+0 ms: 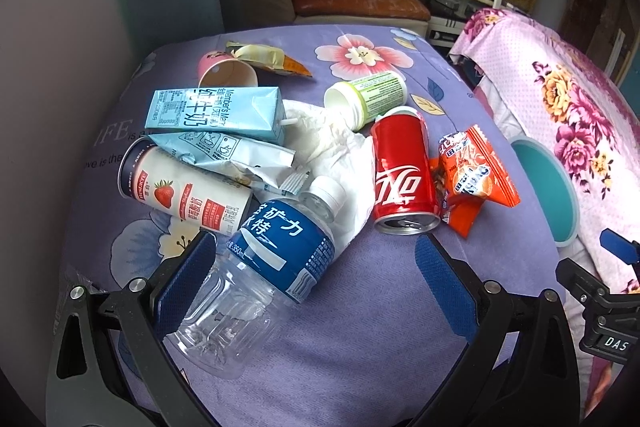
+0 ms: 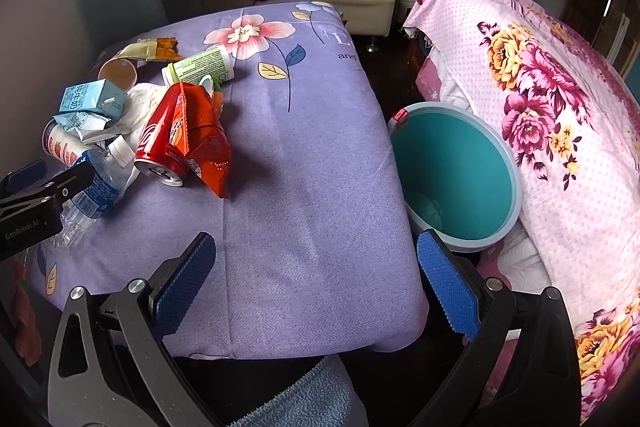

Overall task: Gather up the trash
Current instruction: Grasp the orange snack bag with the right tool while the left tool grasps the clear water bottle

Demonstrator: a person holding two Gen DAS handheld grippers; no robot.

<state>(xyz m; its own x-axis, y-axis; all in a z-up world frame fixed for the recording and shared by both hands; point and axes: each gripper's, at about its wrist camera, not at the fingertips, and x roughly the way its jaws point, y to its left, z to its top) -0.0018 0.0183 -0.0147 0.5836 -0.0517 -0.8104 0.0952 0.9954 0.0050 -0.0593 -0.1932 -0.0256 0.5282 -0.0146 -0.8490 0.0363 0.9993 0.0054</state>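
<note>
- Trash sits heaped at center-left of the left wrist frame, on a purple floral surface [image 1: 360, 327].
- Left tool [image 1: 312, 267], jaws wide apart, straddles a clear bottle [image 1: 256, 267]; its left pad touches the bottle, the right pad is well clear.
- Red can [image 1: 404, 175] lies on its side just beside an orange wrapper [image 1: 476, 175], with a white tissue [image 1: 340, 151] under the pile.
- Blue carton [image 1: 216, 113], strawberry can [image 1: 184, 193], green tub [image 1: 368, 97] and a paper cup [image 1: 228, 75] crowd the upper left.
- Right tool [image 2: 316, 271] hovers, jaws apart, gripping nothing.
- Teal bin [image 2: 456, 167] stands right of center in the right wrist frame, between the surface and a pink floral bed [image 2: 560, 107].
</note>
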